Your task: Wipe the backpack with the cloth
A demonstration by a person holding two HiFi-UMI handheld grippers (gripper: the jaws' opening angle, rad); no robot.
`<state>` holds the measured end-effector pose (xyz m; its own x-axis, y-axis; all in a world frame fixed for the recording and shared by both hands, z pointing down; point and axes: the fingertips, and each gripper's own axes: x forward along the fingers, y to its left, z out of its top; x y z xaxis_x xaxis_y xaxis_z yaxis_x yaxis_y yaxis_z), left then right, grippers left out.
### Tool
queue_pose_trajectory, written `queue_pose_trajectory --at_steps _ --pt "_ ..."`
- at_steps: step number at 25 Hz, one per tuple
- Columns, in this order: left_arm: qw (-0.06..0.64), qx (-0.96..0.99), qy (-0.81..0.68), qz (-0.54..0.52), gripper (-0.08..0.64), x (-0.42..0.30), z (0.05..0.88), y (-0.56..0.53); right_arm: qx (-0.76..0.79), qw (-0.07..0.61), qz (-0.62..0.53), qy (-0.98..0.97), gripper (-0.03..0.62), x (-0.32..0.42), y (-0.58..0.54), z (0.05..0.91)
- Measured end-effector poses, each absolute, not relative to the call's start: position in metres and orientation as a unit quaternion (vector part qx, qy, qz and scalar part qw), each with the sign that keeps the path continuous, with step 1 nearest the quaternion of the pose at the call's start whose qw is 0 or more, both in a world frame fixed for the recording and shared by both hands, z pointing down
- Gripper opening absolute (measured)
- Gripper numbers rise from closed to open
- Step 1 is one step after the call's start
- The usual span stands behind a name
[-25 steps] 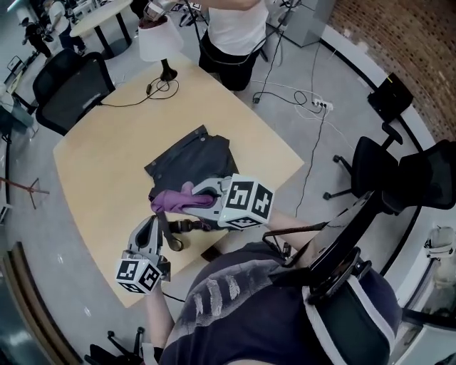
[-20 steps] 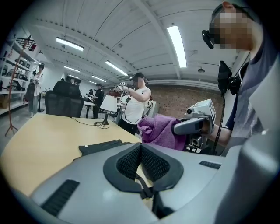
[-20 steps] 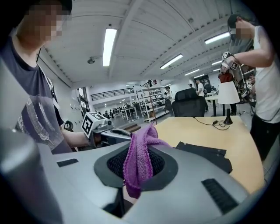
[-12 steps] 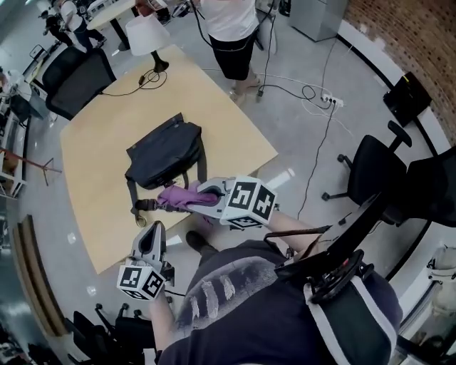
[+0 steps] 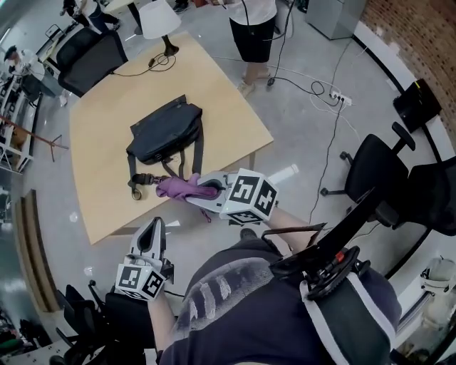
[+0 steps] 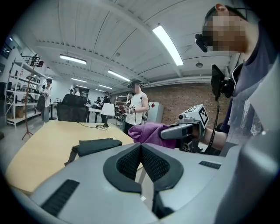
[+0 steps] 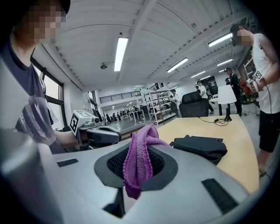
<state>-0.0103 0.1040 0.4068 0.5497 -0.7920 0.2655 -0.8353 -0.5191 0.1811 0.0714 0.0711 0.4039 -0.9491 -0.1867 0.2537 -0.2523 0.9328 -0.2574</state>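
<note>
the backpack (image 5: 165, 132) lies flat on the bench (image 5: 100, 192), ahead of the right claw (image 5: 194, 191) and apart from it, with one strap (image 5: 140, 185) trailing to the bench edge nearest that claw; the purple cloth (image 5: 175, 187) is pinched in the right claw, which is clenched on a fold of it, the rest bunching out past the tips and a tail hanging below the jaws in the right gripper view; the cloth hovers over the near bench edge and, as far as the head view shows, touches no part of the bag, so wiping looks not yet begun; the left claw (image 5: 152, 236) is shut with nothing in it, its pads pressed together, held low and behind the right claw, off the bench and well apart from the bag; beyond the bag, farther from both claws, a lamp (image 5: 158, 18) stands at the far bench corner and a person (image 5: 256, 21) stands by it; likely trouble: with nothing pinning it, the bag may slide under the wiping drag, the narrow pinch may let the cloth pull free, and the loose strap could snag the claw
</note>
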Motion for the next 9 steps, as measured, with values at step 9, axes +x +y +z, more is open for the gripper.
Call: queue_pose_trajectory --at_steps 9 --pt "0.155 0.872 -0.46 0.06 0.006 -0.026 0.411 0.194 0.123 0.128 0.16 -0.971 0.032 0.053 0.142 0.406"
